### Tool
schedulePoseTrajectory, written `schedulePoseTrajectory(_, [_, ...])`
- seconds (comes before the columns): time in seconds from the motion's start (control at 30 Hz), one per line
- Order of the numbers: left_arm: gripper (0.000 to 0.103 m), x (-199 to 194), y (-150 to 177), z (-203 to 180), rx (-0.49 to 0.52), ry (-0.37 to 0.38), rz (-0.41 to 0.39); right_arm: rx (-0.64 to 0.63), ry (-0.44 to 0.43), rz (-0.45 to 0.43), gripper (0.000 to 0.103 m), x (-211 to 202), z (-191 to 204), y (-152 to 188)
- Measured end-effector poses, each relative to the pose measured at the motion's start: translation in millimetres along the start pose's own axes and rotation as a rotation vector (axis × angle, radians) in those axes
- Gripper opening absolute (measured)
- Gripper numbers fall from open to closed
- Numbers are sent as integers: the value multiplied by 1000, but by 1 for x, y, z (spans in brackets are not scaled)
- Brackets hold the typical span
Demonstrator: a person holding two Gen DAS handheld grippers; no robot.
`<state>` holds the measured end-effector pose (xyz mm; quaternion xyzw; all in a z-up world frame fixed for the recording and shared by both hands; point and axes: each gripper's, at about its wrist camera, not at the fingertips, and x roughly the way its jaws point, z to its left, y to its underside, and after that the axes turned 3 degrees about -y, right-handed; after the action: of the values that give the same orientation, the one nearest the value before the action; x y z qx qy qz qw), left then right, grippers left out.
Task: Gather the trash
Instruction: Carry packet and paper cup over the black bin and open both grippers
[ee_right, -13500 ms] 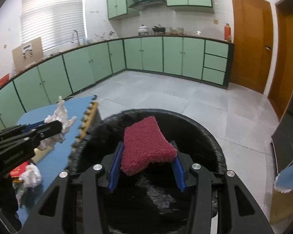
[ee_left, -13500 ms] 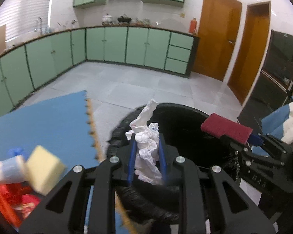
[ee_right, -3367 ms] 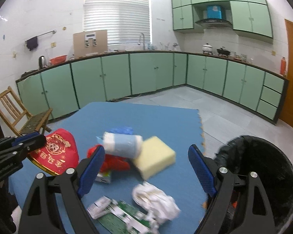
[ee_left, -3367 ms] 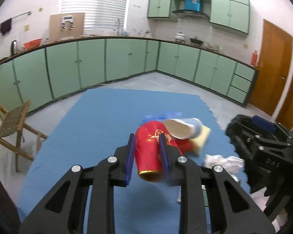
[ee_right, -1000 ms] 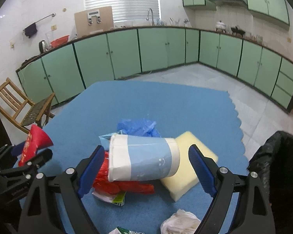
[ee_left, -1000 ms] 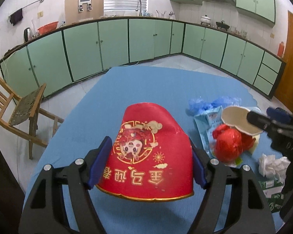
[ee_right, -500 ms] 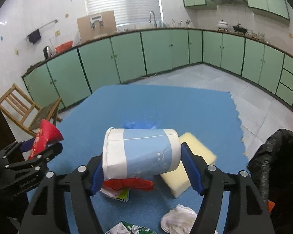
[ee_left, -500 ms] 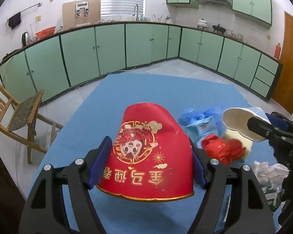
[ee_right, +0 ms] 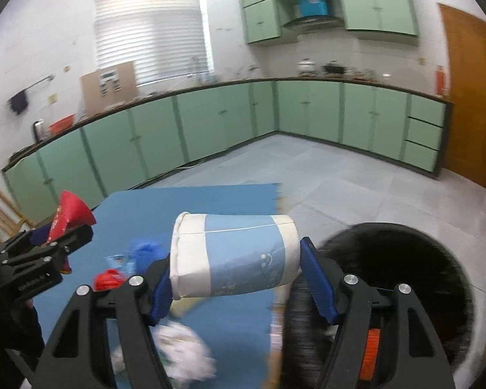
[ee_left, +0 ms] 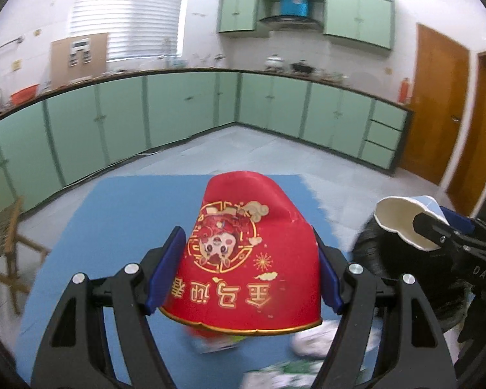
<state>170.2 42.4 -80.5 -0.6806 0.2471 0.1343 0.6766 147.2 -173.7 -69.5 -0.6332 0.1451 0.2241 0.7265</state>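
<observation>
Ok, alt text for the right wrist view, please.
The right gripper holds a blue-and-white paper cup sideways in its jaws, above a blue mat, beside a black-lined trash bin. At left, the left gripper carries a red paper cup.

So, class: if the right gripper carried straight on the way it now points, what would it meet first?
The right gripper already holds the blue-and-white paper cup. Beyond it lies the blue mat, near its far edge, so probably the mat, perhaps the floor; depth is unclear.
</observation>
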Motion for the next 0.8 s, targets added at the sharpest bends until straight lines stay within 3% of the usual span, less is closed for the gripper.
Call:
schedulePoseTrajectory(0.4, [71,38,7,-161,91,247,5,92,216,-10,69,-43,-127,26])
schedulePoseTrajectory(0.63, [71,67,25,-224,137,290,27,134,279,17,69,-43,-178,45])
schedulePoseTrajectory(0.8, [71,89,38,-246,169,290,55,155,295,33,69,-37,-203,58])
